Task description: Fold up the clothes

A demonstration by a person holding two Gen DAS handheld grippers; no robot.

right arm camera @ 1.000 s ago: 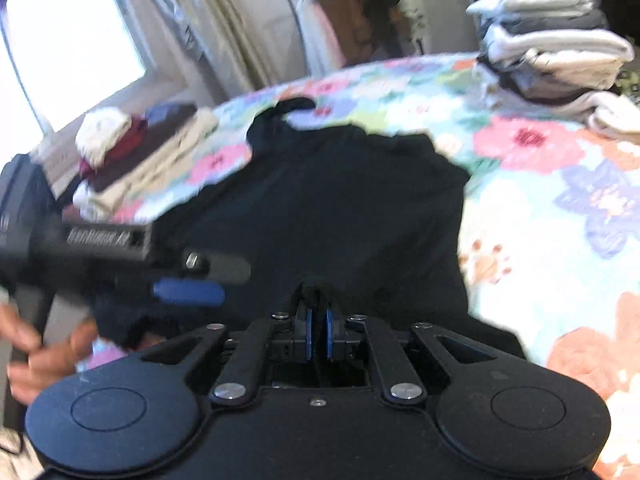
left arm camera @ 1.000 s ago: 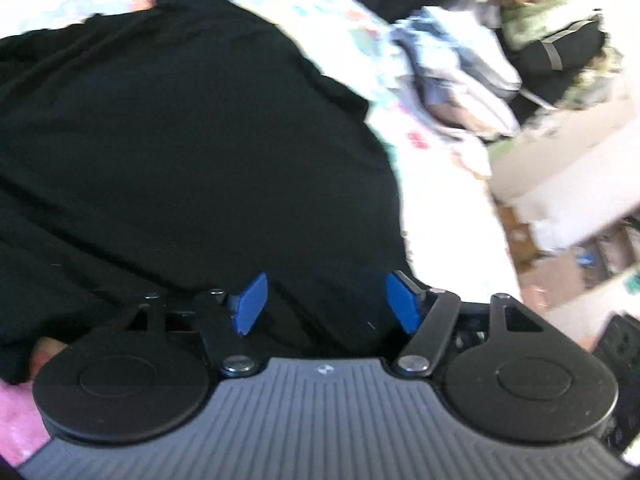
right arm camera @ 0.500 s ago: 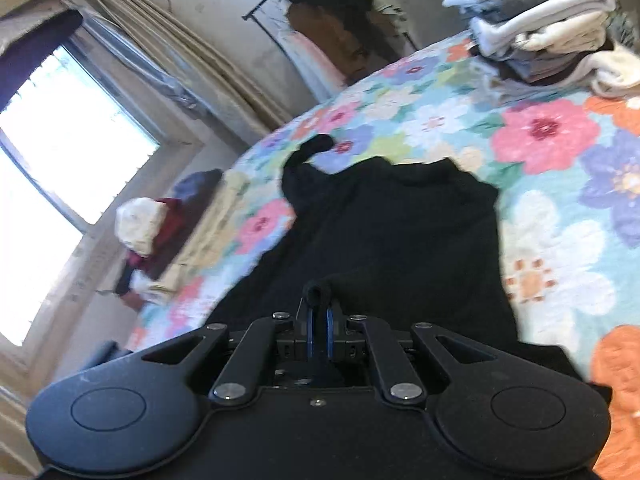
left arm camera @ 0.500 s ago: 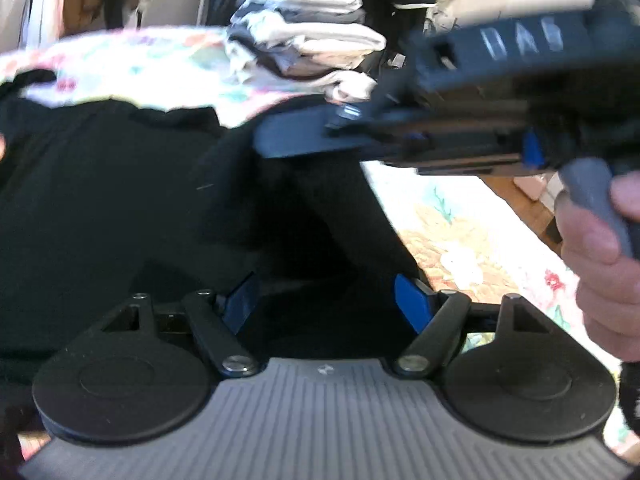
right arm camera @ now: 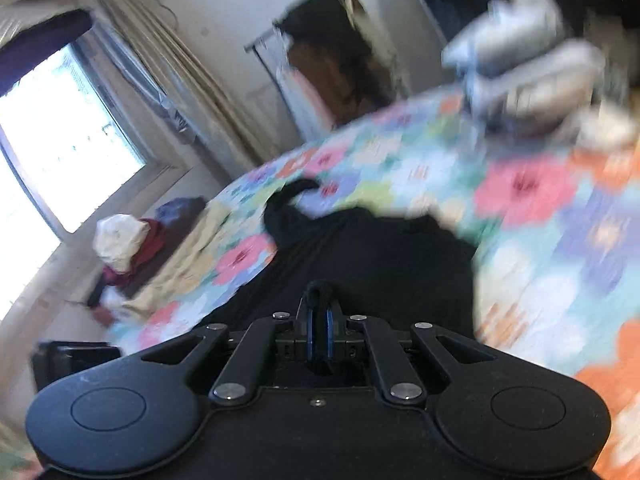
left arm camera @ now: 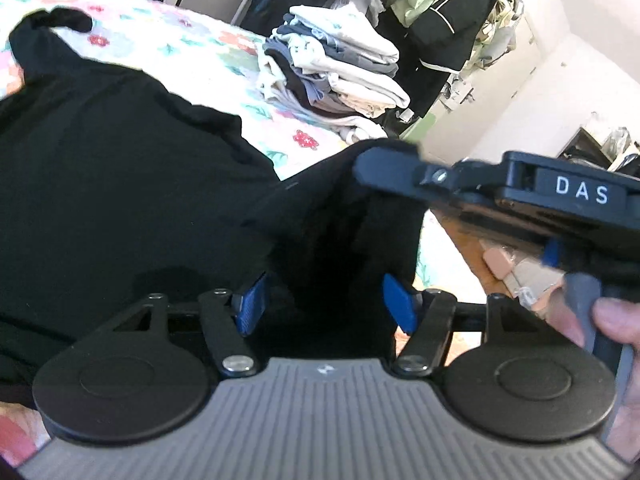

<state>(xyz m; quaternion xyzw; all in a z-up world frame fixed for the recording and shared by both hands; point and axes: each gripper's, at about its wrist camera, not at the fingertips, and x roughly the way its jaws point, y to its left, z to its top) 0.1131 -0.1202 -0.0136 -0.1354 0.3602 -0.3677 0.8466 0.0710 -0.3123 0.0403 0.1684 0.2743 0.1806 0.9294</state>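
So you're working over a black garment (left arm camera: 120, 184) that's lying spread across the flowered bedspread (left arm camera: 208, 52), with one thin sleeve or strap end (left arm camera: 52, 22) trailing off toward the far side. Your left gripper (left arm camera: 322, 304) is hanging just above the near edge of the garment, jaws standing wide apart, blue pads (left arm camera: 251, 303) showing on both sides and nothing pinched between them; dark cloth is filling the gap behind them but whether it's touching the pads is hard to tell.

Your right gripper (right arm camera: 319, 334) is squeezing together on a bunched fold of the same black garment (right arm camera: 372, 256), a small hump of fabric poking up between the blue pads (right arm camera: 330, 334). In the left wrist view that right gripper (left arm camera: 362, 162) is coming in from the right side, lettered "DAS", lifting a corner of the cloth off the bed so it's draping down in a peak. Your right hand (left arm camera: 612, 320) is wrapping its grey handle at the frame edge.

Past the garment, a stack of folded clothes (left arm camera: 332, 76) is sitting on the far corner of the bed, light and grey pieces mostly. Hanging clothes (left arm camera: 444, 24) are crowding the wall behind it. Right wrist view is badly motion-blurred: a bright window (right arm camera: 60, 140) with curtains (right arm camera: 168, 80), and a second pile of clothes (right arm camera: 132, 248) on the bed's window-side edge, cream and dark red on top.
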